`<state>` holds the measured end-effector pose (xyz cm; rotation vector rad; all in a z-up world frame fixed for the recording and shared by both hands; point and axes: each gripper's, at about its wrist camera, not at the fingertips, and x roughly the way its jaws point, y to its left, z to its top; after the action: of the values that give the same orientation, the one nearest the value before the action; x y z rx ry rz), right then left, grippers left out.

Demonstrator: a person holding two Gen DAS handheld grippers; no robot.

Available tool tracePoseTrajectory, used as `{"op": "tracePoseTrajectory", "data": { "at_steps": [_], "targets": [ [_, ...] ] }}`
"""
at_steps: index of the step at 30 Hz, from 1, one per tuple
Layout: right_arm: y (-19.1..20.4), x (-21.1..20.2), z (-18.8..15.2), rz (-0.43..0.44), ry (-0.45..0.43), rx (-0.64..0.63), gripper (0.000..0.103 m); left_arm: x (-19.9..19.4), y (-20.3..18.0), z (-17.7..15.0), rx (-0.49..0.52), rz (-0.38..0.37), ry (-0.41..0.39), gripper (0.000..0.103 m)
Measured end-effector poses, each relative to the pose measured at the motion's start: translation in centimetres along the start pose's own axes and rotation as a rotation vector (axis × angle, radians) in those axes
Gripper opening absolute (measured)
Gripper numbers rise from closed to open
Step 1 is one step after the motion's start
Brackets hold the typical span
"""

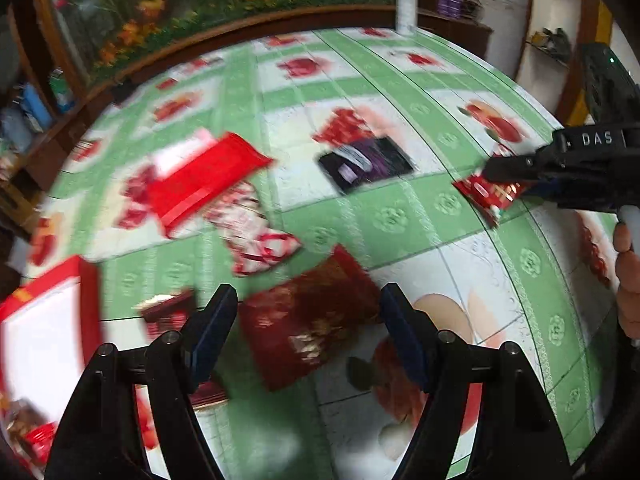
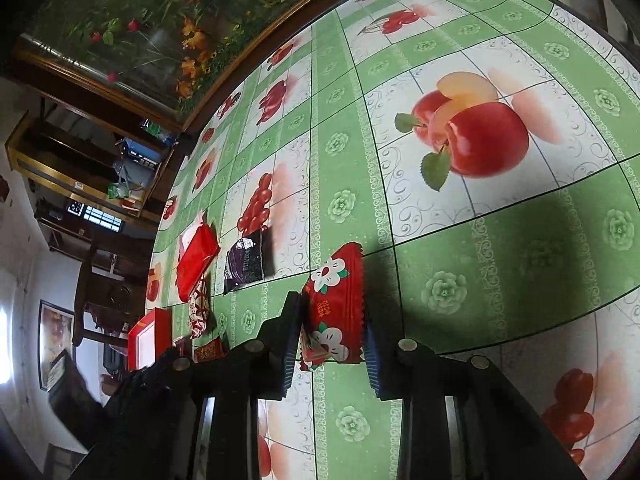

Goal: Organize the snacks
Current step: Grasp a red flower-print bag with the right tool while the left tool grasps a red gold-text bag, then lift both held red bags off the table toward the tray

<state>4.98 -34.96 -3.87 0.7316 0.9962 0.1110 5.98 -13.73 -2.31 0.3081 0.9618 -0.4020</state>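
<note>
My right gripper [image 2: 332, 344] is shut on a red snack packet with white flowers [image 2: 336, 304], held just above the fruit-print tablecloth [image 2: 440, 240]. The left wrist view shows that same gripper [image 1: 496, 180] at the right with the packet [image 1: 490, 194] in its jaws. My left gripper [image 1: 308, 296] is open, its fingers on either side of a dark red packet [image 1: 312, 328] lying on the cloth below, not touching it. A small dark red packet [image 1: 168, 312] lies by the left finger.
A red box with a white inside [image 1: 48, 328] stands at the left edge. On the cloth lie a bright red packet [image 1: 204, 184], a white-and-red patterned packet [image 1: 256, 236] and a black-purple packet [image 1: 366, 162]. A white bottle [image 1: 406, 4] stands at the far edge.
</note>
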Motion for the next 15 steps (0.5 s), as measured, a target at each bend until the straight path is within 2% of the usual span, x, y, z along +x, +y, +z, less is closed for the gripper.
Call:
{"op": "tracePoseTrajectory", "data": {
  "at_steps": [2, 6, 8, 9, 11, 13, 15],
  "targets": [
    [0.1, 0.1, 0.0, -0.001, 0.0, -0.004, 0.03, 0.6, 0.1, -0.1, -0.007, -0.026, 0.004, 0.081],
    [0.1, 0.1, -0.1, -0.003, -0.001, -0.007, 0.03, 0.1, -0.3, -0.6, -0.015, -0.08, -0.005, 0.082],
    [0.2, 0.1, -0.1, -0.003, -0.001, -0.007, 0.03, -0.5, -1.3, -1.2, 0.005, -0.126, -0.016, 0.082],
    [0.2, 0.1, -0.1, -0.003, -0.002, -0.008, 0.03, -0.8, -2.0, -1.6, 0.025, -0.126, -0.024, 0.081],
    [0.2, 0.1, -0.1, -0.003, -0.001, -0.008, 0.03, -1.3, -3.7, -2.4, 0.085, -0.085, -0.049, 0.066],
    [0.2, 0.1, -0.1, -0.001, 0.001, -0.008, 0.03, -2.0, -4.9, -2.9, 0.119, -0.101, -0.076, 0.05],
    [0.2, 0.2, -0.1, -0.002, 0.0, -0.008, 0.03, -2.4, -5.8, -3.2, 0.128, -0.102, -0.076, 0.049]
  ]
}}
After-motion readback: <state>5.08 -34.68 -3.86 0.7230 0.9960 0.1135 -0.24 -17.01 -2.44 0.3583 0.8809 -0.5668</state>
